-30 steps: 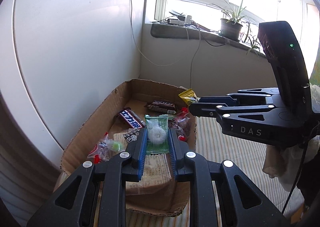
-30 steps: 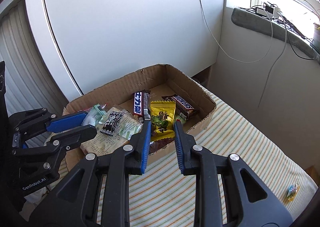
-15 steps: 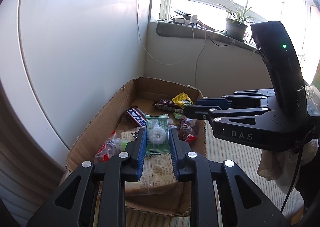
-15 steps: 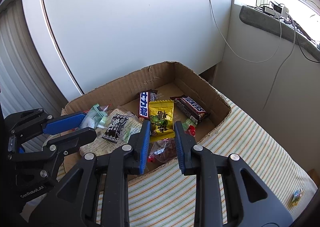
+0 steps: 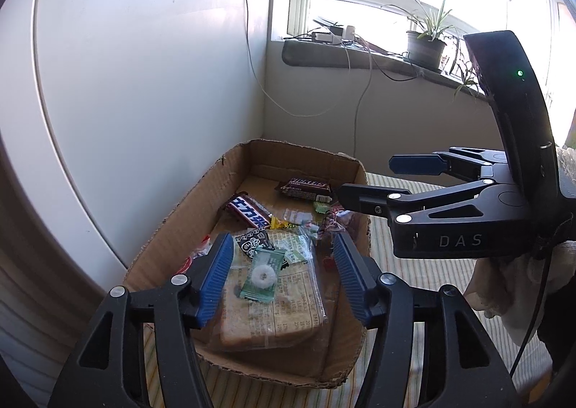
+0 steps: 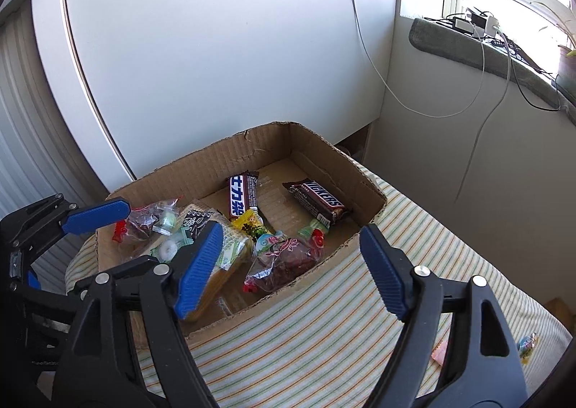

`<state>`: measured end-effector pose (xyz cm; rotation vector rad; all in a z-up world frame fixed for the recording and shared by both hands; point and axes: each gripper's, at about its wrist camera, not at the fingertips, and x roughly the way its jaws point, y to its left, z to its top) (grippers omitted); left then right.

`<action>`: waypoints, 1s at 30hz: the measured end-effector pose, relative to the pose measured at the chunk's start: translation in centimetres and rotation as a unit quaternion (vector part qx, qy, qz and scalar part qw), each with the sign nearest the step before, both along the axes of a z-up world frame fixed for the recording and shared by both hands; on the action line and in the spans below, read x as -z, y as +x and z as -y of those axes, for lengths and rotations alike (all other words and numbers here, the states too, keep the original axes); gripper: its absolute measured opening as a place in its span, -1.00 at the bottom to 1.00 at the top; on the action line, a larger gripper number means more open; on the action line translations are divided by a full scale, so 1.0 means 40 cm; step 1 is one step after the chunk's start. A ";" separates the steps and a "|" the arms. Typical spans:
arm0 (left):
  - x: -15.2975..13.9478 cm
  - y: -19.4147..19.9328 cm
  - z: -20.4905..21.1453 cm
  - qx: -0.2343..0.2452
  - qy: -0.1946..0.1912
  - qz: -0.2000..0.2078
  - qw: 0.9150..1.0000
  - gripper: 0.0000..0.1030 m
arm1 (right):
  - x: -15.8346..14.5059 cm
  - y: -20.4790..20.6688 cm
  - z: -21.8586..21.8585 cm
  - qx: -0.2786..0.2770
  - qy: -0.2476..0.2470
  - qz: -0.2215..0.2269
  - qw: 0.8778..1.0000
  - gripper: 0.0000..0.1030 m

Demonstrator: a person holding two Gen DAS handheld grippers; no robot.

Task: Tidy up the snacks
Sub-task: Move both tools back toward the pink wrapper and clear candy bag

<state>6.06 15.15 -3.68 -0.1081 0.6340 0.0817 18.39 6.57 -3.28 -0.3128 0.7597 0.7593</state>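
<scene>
I have both sets of jaws just spread: mint candy [image 5: 263, 276] lies loose between my left gripper's [image 5: 282, 276], right gripper's [image 6: 289, 266] empty.

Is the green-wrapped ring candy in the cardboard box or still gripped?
In the box. The green-wrapped ring candy lies on the bagged bread; the left gripper has just been opening, pads clear of it.

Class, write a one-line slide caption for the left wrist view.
Open left gripper above a green mint packet in the cardboard box.

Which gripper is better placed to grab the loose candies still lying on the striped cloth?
Right gripper: open and empty, and the loose candies lie on its side of the striped cloth.
</scene>
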 end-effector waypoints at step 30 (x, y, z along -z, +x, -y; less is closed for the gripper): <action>-0.008 0.042 0.128 0.027 0.010 0.002 1.000 0.55 | -0.066 -0.016 0.253 0.080 0.026 0.027 0.996 0.80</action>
